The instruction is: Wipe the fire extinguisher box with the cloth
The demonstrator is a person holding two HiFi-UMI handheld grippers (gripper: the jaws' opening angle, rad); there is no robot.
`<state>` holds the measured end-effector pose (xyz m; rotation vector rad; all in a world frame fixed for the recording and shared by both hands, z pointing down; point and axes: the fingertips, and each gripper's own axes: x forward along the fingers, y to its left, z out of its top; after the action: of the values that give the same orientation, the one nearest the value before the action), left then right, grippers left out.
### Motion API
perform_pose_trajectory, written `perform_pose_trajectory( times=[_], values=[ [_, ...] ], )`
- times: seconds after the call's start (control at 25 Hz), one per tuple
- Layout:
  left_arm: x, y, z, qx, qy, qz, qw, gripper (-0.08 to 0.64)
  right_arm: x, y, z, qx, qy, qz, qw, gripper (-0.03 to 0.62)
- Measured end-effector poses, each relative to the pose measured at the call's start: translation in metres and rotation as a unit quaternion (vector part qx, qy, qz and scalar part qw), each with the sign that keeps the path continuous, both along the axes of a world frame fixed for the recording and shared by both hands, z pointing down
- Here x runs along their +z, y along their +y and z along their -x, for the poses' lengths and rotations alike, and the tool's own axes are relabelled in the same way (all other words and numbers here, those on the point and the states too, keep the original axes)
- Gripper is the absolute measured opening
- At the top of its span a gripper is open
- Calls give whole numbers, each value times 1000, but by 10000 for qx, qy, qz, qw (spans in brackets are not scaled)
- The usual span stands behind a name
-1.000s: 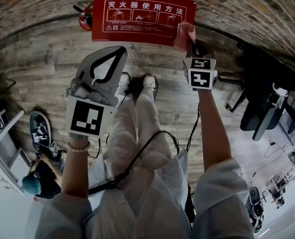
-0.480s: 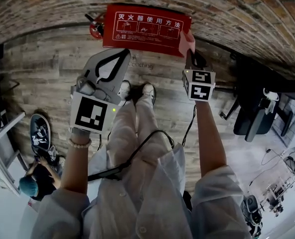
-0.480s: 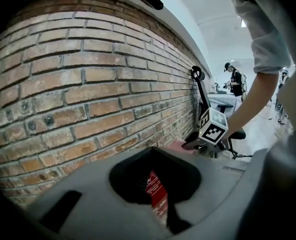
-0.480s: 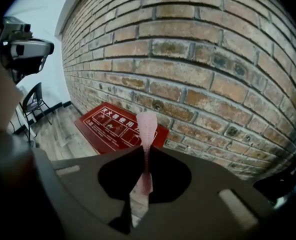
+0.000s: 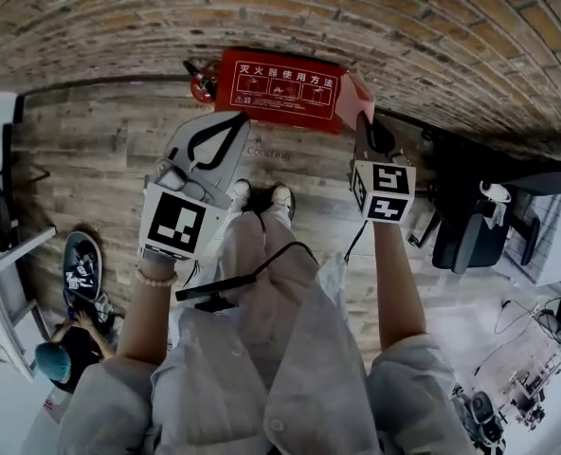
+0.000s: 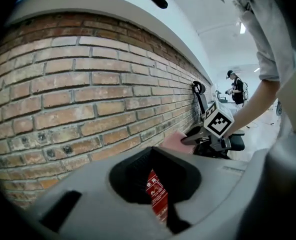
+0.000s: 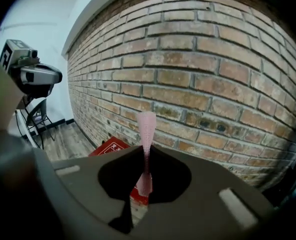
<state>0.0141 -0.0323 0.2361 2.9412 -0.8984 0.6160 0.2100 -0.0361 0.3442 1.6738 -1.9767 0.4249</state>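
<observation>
A red fire extinguisher box [image 5: 280, 88] with white print stands on the wood floor against the brick wall. My right gripper [image 5: 361, 114] is shut on a pink cloth [image 5: 354, 91], which sits at the box's right end. In the right gripper view the cloth [image 7: 147, 126] stands up, pinched between the jaws of the right gripper [image 7: 144, 151], with the box [image 7: 110, 146] below left. My left gripper [image 5: 239, 118] hovers in front of the box's left half, shut with nothing in it. Through its frame a strip of the box [image 6: 157, 196] shows.
A red extinguisher [image 5: 203, 81] sits at the box's left end. A black office chair [image 5: 465, 235] stands to the right. At the lower left a person [image 5: 58, 349] crouches beside a white cabinet [image 5: 1, 282]. The brick wall [image 5: 262, 8] runs behind the box.
The head view has drawn back, so the box looks smaller and lower in the picture. The right gripper stays with the cloth at the box's right end; the left gripper holds its place.
</observation>
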Motion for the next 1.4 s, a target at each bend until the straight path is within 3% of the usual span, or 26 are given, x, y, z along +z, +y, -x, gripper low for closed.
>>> perform_pose_trajectory(
  times=[0.28, 0.52, 0.76, 1.4],
  values=[
    [-61, 14, 8, 55, 99, -369, 9993, -3, -84, 11, 17, -172, -139, -580, 9981, 21],
    [-92, 26, 14, 123, 325, -447, 9984, -3, -133, 27, 36, -346, -242, -1001, 9941, 21],
    [-123, 26, 21, 104, 414, -761, 9962, -3, -178, 36, 63, -698, -206, -1404, 9874, 21],
    [-131, 30, 32, -8, 371, -912, 9951, -3, -197, 48, 86, -828, -269, -1503, 9848, 21]
  ],
)
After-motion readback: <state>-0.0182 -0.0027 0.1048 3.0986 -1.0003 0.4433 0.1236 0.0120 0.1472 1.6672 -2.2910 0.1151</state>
